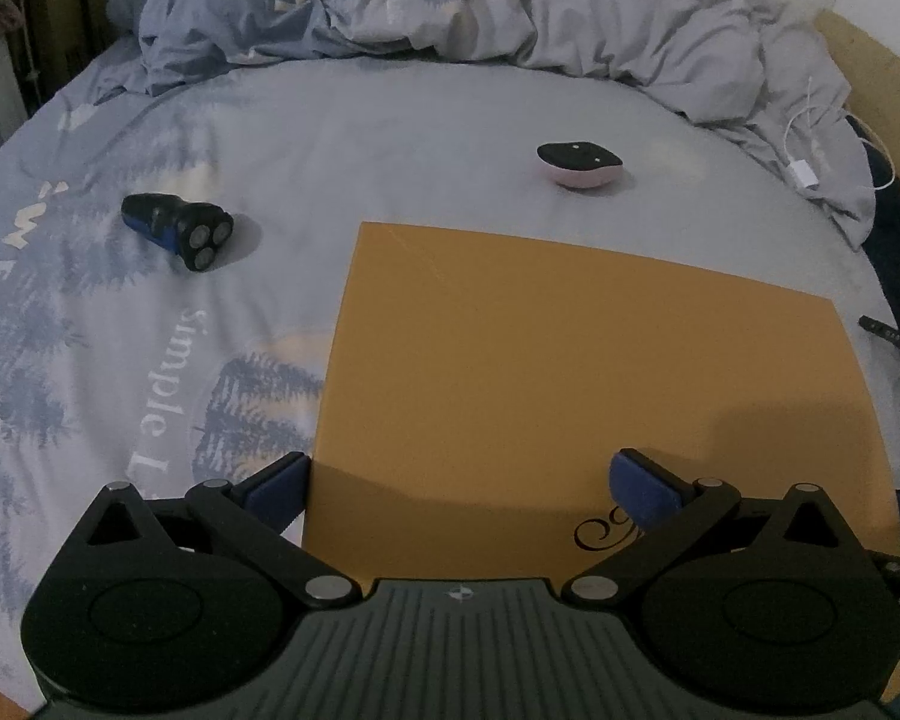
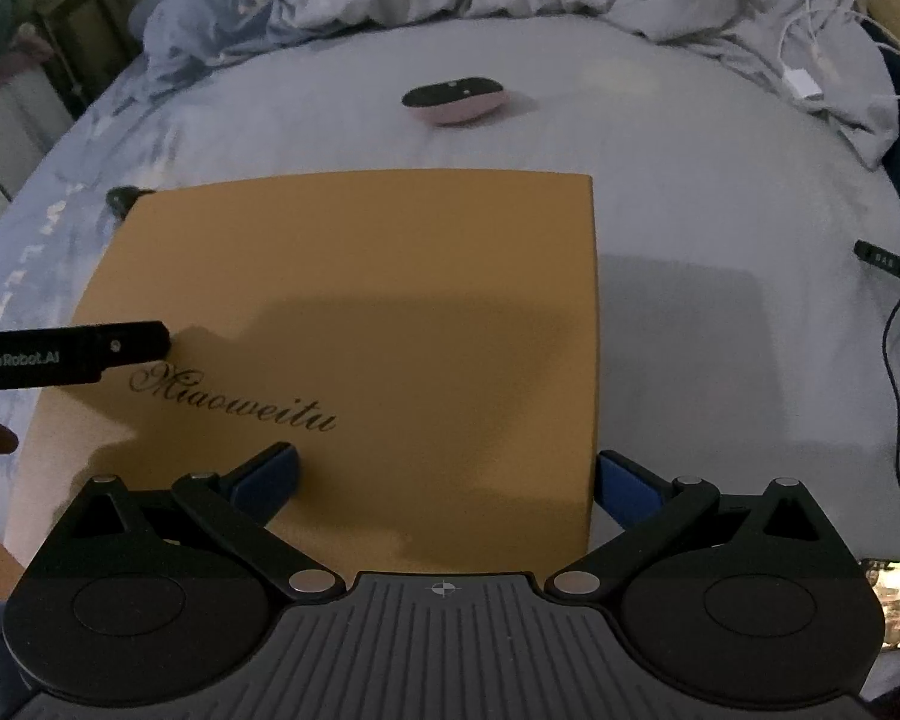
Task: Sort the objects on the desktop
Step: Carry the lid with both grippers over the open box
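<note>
Tan cardboard fills the middle of both wrist views: a flat box, lettered "Miaoweitu" in black script near its close edge, lies on a bed dressed in pale blue sheets printed with trees and words. I hold my left claw wide apart over the box's near left corner, one blue fingertip at the left edge and the other over the lid, with nothing gripped. My right claw is spread just as wide at the near right corner, straddling the box's right edge, and it too holds nothing.

Left of the box, a dark blue three-head electric shaver lies on its side on the sheet, heads turned toward the camera. Beyond the far edge, apart from the box, sits a small pink device with a black top. A rumpled duvet is heaped at the far end of the bed, and a white charging cable trails down its right side. From the right wrist, the left tool's black body reaches in over the box's left edge.
</note>
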Action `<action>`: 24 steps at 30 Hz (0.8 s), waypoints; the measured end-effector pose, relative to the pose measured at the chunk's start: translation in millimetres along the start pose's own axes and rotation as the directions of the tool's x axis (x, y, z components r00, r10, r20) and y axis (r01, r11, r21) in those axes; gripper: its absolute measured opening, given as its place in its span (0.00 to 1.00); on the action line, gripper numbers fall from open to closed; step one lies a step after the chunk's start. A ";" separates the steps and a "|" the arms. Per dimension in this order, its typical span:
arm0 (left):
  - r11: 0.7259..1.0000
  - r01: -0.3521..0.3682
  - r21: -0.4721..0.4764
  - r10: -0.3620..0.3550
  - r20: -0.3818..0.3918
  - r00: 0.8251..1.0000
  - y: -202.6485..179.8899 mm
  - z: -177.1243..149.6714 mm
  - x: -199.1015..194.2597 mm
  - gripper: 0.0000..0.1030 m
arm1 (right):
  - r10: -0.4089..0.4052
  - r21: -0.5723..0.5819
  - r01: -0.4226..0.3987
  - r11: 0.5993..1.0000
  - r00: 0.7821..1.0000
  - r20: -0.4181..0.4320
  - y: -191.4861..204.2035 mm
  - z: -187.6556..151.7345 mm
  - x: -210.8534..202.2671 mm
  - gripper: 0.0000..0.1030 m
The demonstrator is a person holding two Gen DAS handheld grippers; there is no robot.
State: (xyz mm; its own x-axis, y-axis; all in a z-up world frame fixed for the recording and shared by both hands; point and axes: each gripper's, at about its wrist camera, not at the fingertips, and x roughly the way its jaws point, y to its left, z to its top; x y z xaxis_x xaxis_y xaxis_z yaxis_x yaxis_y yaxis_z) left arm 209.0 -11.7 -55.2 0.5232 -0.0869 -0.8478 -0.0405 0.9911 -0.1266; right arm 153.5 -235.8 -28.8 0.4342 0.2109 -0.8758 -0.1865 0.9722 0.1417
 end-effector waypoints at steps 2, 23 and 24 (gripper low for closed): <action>1.000 -0.003 0.006 0.003 0.002 1.000 -0.4 -0.8 1.4 1.00 | -0.003 0.005 0.003 1.000 1.000 -0.007 0.3 0.2 2.9 1.00; 0.999 0.030 0.017 -0.031 0.069 0.997 5.5 -10.3 4.8 1.00 | 0.020 0.030 -0.020 0.999 1.000 -0.002 -6.8 -7.5 13.6 1.00; 0.999 0.033 0.019 -0.035 0.074 0.997 6.2 -11.1 4.3 1.00 | 0.021 0.034 -0.021 0.999 1.000 -0.003 -6.8 -7.1 13.2 1.00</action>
State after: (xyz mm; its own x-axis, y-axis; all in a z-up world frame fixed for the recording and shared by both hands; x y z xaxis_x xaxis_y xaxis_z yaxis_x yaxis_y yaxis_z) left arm 201.6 -7.1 -65.4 0.5854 -0.1135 -0.8027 -0.0072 0.9894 -0.1452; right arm 154.2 -240.4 -44.6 0.4271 0.2311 -0.8741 -0.1659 0.9704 0.1755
